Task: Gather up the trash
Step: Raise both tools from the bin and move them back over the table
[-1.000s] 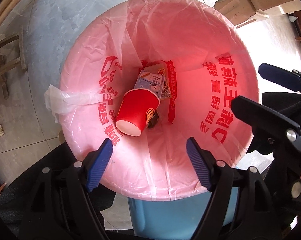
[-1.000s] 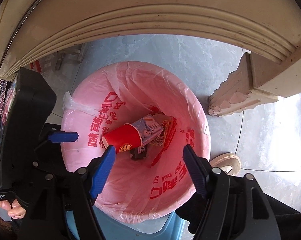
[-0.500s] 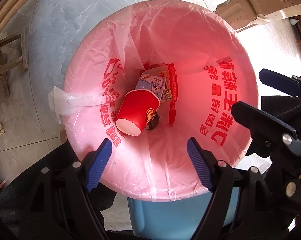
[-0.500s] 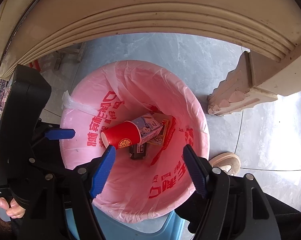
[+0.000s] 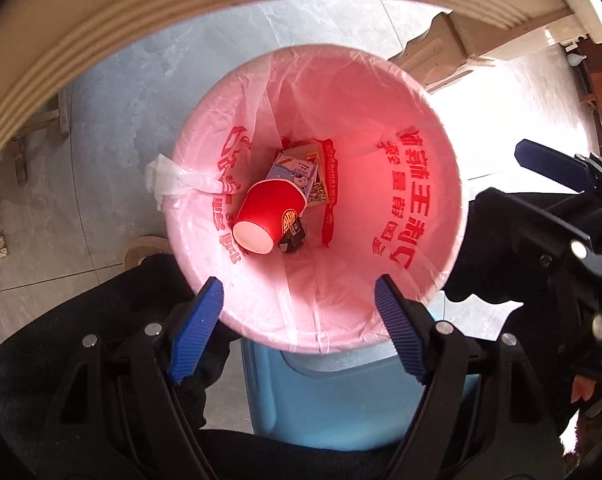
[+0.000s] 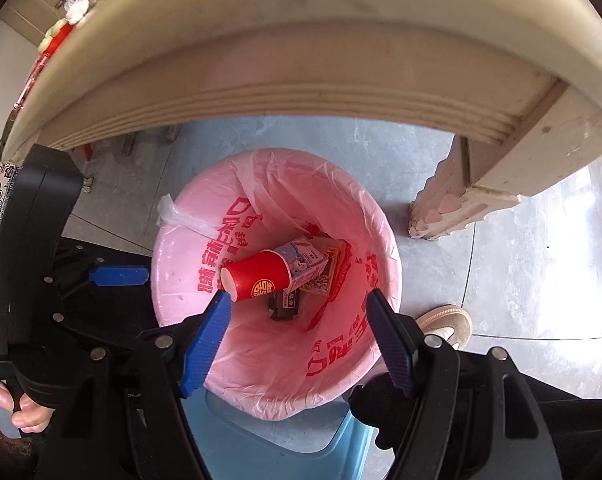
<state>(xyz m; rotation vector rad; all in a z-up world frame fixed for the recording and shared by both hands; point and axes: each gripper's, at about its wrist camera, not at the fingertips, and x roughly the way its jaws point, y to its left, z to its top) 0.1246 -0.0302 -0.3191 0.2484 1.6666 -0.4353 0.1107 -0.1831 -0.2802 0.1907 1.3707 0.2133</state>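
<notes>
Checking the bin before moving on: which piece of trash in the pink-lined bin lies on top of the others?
The red paper cup, lying on its side, white base showing. It overlaps the pale-blue carton and the dark wrapper.

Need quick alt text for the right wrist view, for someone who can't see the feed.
Open, empty right hand-held gripper above a pink-lined trash bin holding a red paper cup on its side, a small carton and wrappers. A cream table edge arches overhead; the left hand-held gripper sits at the bin's left.
</notes>
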